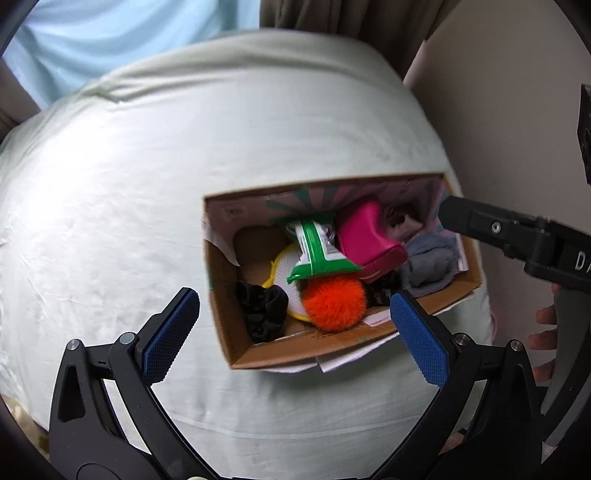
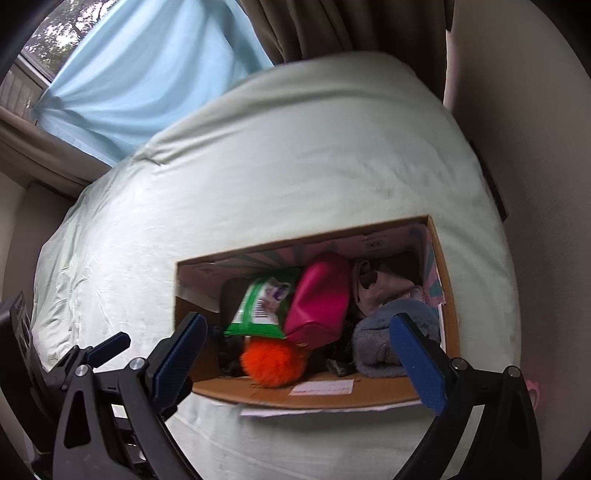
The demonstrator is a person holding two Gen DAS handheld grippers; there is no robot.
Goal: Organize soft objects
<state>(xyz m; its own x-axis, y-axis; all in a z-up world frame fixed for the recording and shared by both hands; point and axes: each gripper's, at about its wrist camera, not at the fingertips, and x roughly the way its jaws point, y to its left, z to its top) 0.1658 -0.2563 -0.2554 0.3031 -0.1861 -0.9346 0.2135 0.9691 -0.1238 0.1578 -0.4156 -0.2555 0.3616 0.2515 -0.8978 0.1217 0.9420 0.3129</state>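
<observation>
Blue-padded fingers (image 1: 171,334) of the left gripper (image 1: 295,332) stand wide apart and empty, hovering above the near edge of a cardboard box (image 1: 236,314) that sits on a bed (image 1: 147,184) covered with a pale green sheet. Over the same box, the right gripper (image 2: 303,362) is likewise spread wide with nothing between its pads.

Inside the box lie the soft things: an orange pompom (image 1: 334,302) against the near wall, a black scrunchie (image 1: 264,306) in the near left corner, and a white and yellow mesh piece (image 1: 286,269) under a green packet (image 1: 316,254). A magenta pouch (image 1: 365,236) leans beside the packet, with a grey cloth (image 1: 430,266) to its right and a pale pink fabric (image 2: 384,288) behind that.

A light blue curtain (image 2: 140,74) and a brown curtain (image 2: 351,26) hang beyond the bed. In the left wrist view, the person's fingers (image 1: 543,339) show at the right edge.
</observation>
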